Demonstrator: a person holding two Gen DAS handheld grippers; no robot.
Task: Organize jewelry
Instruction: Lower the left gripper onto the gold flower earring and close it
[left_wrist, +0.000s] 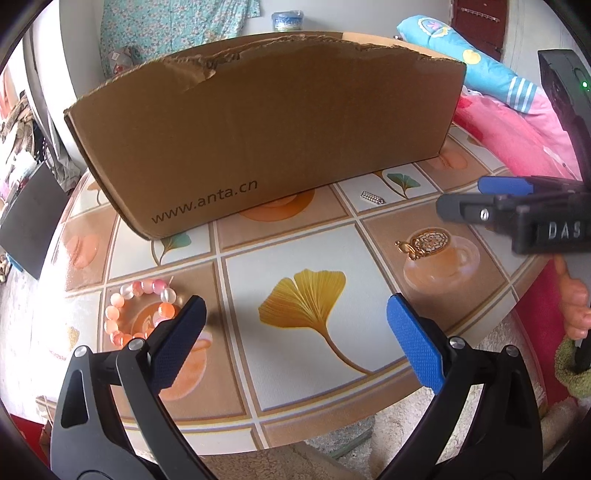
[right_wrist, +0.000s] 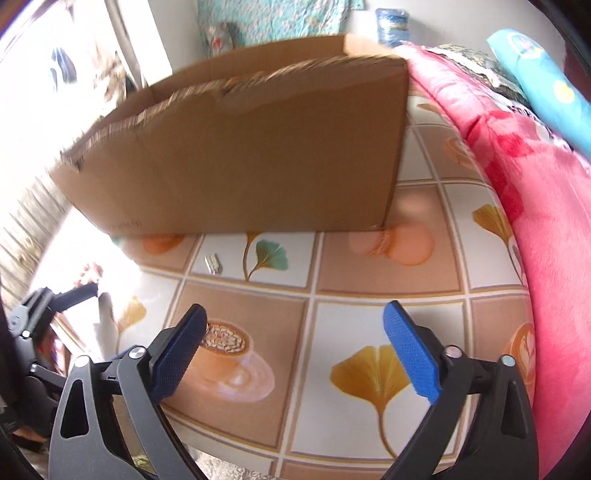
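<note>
Both of my grippers are spread wide and hold nothing: the left gripper (left_wrist: 295, 310) hangs over the tablecloth (left_wrist: 295, 258), the right gripper (right_wrist: 295, 321) likewise. I count three jewelry pieces, all loose on the cloth: one bead bracelet (left_wrist: 138, 310) just beside my left finger, one gold pendant (left_wrist: 424, 243) under the right gripper's side, one silver clip (left_wrist: 372, 196) near the box (left_wrist: 258, 129). One box stands behind them, top open.
</note>
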